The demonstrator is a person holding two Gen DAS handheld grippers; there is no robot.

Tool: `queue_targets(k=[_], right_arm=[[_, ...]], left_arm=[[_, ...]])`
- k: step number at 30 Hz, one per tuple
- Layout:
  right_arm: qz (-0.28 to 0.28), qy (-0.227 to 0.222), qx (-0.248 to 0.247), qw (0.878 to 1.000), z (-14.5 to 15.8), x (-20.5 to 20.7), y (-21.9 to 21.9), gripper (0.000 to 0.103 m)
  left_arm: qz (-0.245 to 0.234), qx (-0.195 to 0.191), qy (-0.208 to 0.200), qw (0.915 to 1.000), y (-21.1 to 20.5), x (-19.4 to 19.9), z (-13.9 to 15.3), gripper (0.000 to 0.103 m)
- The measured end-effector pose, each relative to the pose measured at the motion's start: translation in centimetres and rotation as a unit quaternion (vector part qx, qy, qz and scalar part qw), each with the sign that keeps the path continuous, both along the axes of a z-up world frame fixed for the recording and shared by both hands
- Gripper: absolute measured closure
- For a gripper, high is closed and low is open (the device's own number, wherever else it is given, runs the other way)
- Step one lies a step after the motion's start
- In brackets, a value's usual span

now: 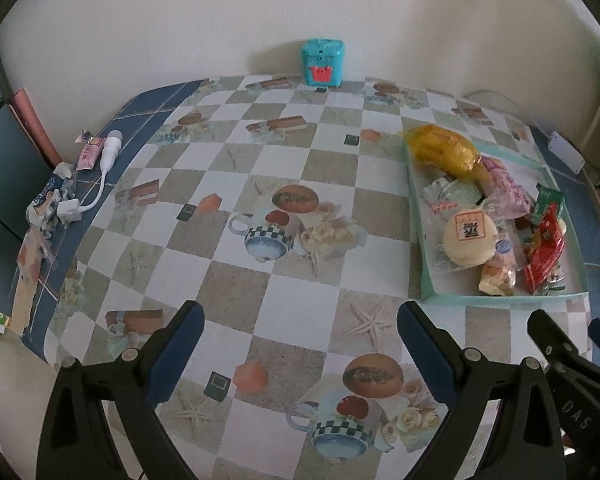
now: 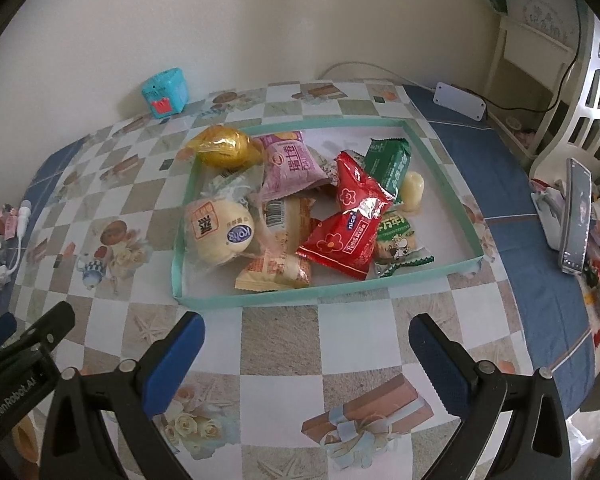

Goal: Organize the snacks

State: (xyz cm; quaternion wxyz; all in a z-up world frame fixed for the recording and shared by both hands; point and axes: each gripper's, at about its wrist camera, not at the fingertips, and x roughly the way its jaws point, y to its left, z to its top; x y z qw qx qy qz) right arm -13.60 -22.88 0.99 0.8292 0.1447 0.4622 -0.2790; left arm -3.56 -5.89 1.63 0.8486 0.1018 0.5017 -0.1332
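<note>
Left wrist view: the left gripper (image 1: 298, 346) is held above the table (image 1: 260, 152) with its jaws spread wide and nothing between them. The shallow teal tray (image 1: 500, 299) lies at about 2 o'clock, and the snacks are heaped inside it — a yellow packet (image 1: 444, 148) at the far end, a round bun (image 1: 469, 240) nearer. No loose snack is seen on the open checked cloth at 12 o'clock; only a blue toy box (image 1: 321, 63) stands by the wall. At 9 o'clock a white cable (image 1: 100, 176) and crumpled wrappers (image 1: 46, 204) sit near the table's edge, so sweeps that way would best be kept short.

Right wrist view: the right gripper (image 2: 306, 344) is likewise fully parted and empty, with the tray's near rim just beyond it at 12 o'clock. A red packet (image 2: 348, 236), a pink packet (image 2: 292, 164) and a green packet (image 2: 388, 160) overlap in a loose pile. With everything already in the tray, the scene fits either a finished gathering or a pile waiting to be sorted — it cannot be settled here. If a packet is to be gripped, a crimped end should be pinched, and the thin rim approached from above. Free room lies toward 6 o'clock; at 3 o'clock an upright phone (image 2: 576, 216) and clutter crowd the edge
</note>
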Motion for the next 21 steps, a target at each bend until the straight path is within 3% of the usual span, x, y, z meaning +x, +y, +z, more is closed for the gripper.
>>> queue_targets(k=[21], right_arm=[[-0.01,0.018,0.002,1.0,-1.0,0.2,-0.5,0.0]], left_arm=[[0.001,0.017,0.031,0.9994,0.1,0.5,-1.5,0.006]])
